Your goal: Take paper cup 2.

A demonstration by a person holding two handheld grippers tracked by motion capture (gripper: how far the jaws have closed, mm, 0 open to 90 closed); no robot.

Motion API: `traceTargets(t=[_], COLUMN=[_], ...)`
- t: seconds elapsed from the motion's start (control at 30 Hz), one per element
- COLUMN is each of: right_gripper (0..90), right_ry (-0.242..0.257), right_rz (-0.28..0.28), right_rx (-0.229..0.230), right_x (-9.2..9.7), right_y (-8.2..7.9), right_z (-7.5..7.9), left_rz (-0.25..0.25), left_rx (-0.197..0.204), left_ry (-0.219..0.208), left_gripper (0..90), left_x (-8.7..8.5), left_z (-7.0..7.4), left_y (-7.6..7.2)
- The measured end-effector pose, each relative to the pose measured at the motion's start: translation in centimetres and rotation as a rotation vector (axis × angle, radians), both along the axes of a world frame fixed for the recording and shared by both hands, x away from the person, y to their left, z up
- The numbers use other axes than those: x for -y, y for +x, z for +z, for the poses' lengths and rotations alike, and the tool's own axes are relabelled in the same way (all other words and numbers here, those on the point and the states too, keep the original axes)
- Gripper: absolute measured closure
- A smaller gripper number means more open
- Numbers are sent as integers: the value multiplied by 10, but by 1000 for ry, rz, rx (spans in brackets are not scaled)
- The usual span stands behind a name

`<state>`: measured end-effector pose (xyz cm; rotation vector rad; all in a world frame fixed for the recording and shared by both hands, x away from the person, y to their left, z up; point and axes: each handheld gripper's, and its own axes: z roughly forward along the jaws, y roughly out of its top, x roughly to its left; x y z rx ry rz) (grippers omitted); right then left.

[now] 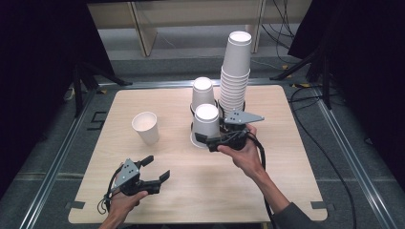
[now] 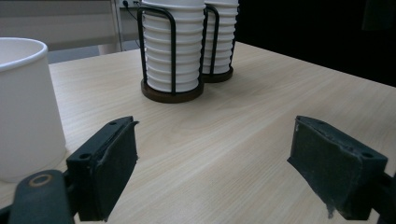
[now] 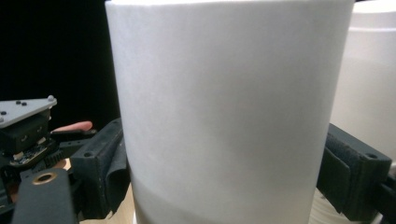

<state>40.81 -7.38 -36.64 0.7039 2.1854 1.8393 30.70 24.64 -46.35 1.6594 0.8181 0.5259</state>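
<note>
An upside-down white paper cup [image 1: 207, 119] [image 3: 224, 102] stands between the jaws of my right gripper [image 1: 209, 137] [image 3: 224, 182], and both pads press its sides. It sits over the top of a short stack of cups [image 1: 196, 140] in a black wire holder [image 2: 173, 93]. Behind it rise another inverted stack [image 1: 202, 90] and a tall stack [image 1: 236, 71]. Near the table's front left, my left gripper [image 1: 158, 167] [image 2: 215, 163] is open with bare tabletop between its jaws. A single upright cup [image 1: 145, 127] [image 2: 25, 107] stands just ahead of it, to its left.
The light wooden table [image 1: 286, 181] sits in a metal frame, with dark curtains on both sides. A second wire holder with cups [image 2: 219, 42] stands behind the first. Cables trail across the floor at the right [image 1: 329, 162].
</note>
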Motion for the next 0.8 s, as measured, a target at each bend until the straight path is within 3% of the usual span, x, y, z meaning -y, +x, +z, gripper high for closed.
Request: traceTargets(t=[0.07, 0.17, 0.27, 0.3, 0.37, 0.47, 0.5, 0.6, 0.63, 0.67, 0.77, 0.8], right_gripper=[155, 155, 155, 155, 155, 155, 155, 155, 155, 155, 155, 155], right_ry=[-8, 1, -11, -3, -17, -14, -18, -15, -27, -26, -24, -31], right_rz=[3, 23, 29, 35, 30, 46, 39, 62, 53, 57, 71, 70], right_rx=[12, -30, -32, -49, -36, -44, -22, -44, -29, -30, -48, -34], right_x=[-2, -7, -11, -12, -14, -18, -19, -24, -25, -26, -30, -31], right_y=[0, -4, -3, -3, -3, -3, -2, -4, -3, -4, -5, -5], right_z=[-2, -5, -11, -12, -15, -20, -21, -25, -26, -27, -29, -30], left_rz=[-1, -5, -10, -25, -24, -45, -44, -53, -53, -67, -69, -73], left_rx=[4, 11, 14, 32, 22, 42, 40, 40, 37, 51, 43, 45], left_ry=[-7, -16, -8, -33, -6, -25, -18, -14, -14, -37, -20, -24], left_gripper=[141, 141, 141, 141, 141, 141, 141, 141, 141, 141, 141, 141], left_x=[0, 1, 3, 5, 5, 9, 9, 12, 13, 15, 14, 15], left_z=[0, 0, 1, -1, 0, -1, -1, -1, -1, -1, 1, 1], left_y=[0, 0, 0, 2, 1, 3, 2, 3, 3, 4, 3, 3])
